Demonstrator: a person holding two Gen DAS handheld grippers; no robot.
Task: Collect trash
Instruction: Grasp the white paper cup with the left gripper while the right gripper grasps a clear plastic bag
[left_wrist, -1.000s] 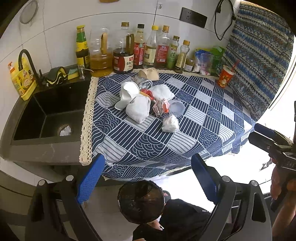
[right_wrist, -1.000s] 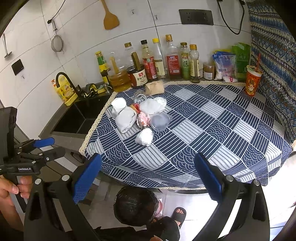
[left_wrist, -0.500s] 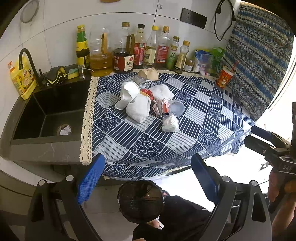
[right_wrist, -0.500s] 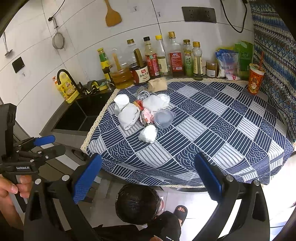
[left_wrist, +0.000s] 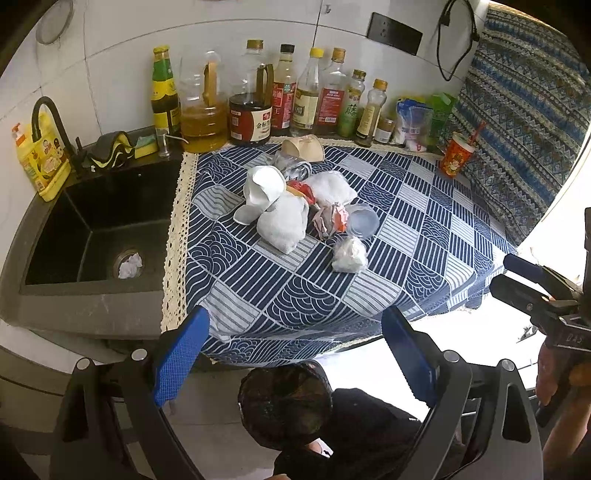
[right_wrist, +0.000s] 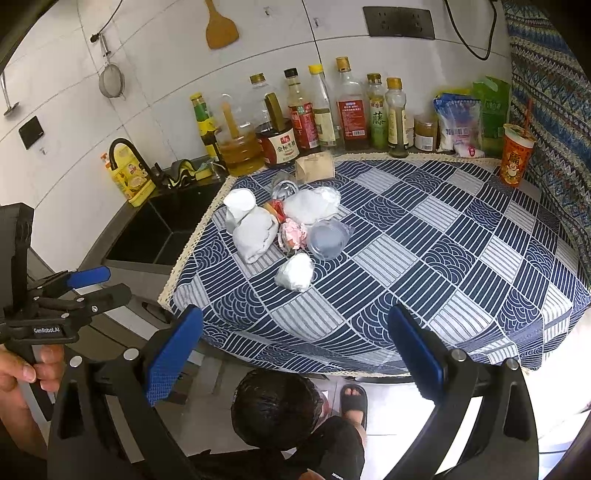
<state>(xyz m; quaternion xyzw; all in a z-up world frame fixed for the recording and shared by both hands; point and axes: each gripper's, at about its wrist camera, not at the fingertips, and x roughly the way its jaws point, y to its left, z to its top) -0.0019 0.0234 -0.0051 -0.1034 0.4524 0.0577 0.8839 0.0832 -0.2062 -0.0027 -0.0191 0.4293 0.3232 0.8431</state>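
A pile of trash lies mid-cloth on the counter: a crumpled white paper bag (left_wrist: 282, 223) (right_wrist: 255, 234), a tipped white cup (left_wrist: 264, 181), a pink wrapper (left_wrist: 328, 219), a clear lid (left_wrist: 364, 221) (right_wrist: 327, 238) and a small plastic wad (left_wrist: 349, 254) (right_wrist: 295, 273). A brown paper cup (left_wrist: 303, 147) lies on its side behind them. My left gripper (left_wrist: 295, 354) hangs open in front of the counter edge, holding nothing. My right gripper (right_wrist: 295, 354) is also open and holding nothing, well short of the pile. A round bin lined with a black bag (right_wrist: 273, 406) stands on the floor below.
Bottles of oil and sauce (left_wrist: 251, 110) line the wall behind the cloth. An orange cup with a straw (left_wrist: 456, 155) stands at the back right. A dark sink (left_wrist: 99, 229) with a paper scrap in its drain lies to the left. A sandalled foot (right_wrist: 352, 402) is beside the bin.
Both views have drifted only slightly. The right gripper sits a little lower in the left wrist view. Nothing was taken hold of.
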